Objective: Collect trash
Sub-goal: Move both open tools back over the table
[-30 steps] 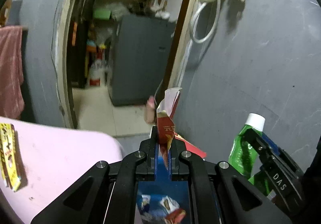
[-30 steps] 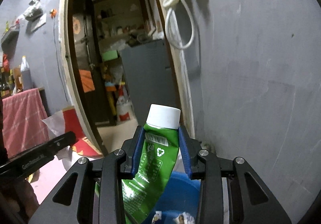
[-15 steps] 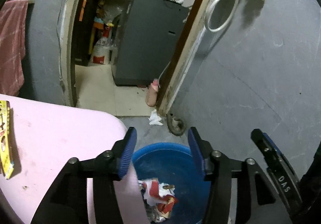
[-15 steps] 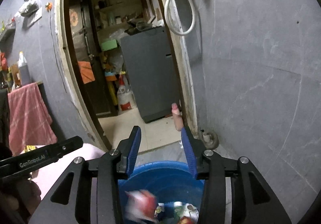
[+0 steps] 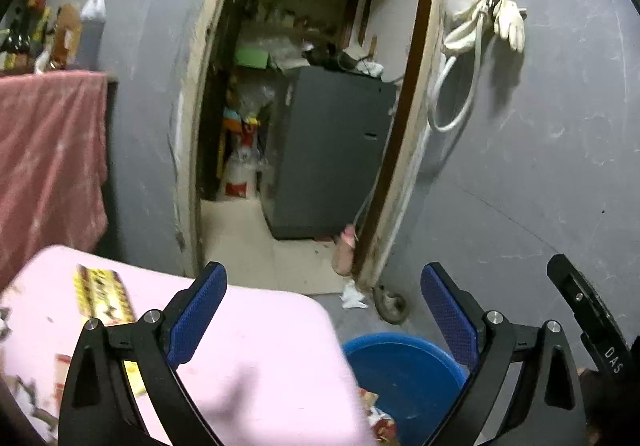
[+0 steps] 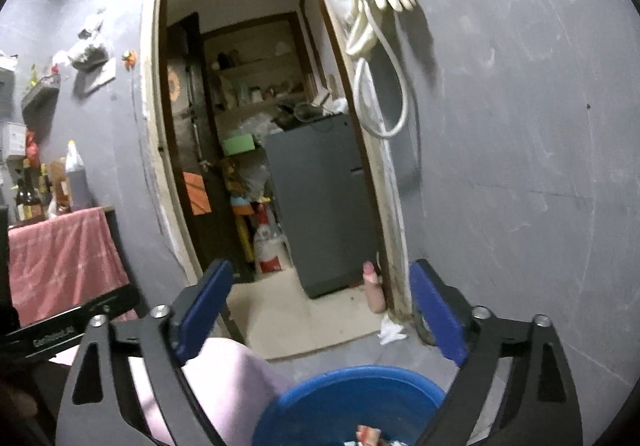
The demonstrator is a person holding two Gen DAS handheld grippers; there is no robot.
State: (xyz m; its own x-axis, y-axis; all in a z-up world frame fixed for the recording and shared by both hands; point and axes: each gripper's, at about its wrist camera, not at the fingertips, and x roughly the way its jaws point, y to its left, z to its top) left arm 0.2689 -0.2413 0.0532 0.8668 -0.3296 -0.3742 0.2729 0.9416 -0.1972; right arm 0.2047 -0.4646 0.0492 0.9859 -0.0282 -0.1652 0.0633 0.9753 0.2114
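Both claws are spread wide with nothing between the blue pads. Low in the left wrist view, the left gripper hangs over the pink table, whose edge hides part of the blue bin; the trash inside is a blurred red-and-white scrap. The right gripper sees only the bin's far rim, cut off at the bottom. Only the left view shows the smeared yellow wrapper at lower left. Beyond, a crumpled tissue lies by the doorway.
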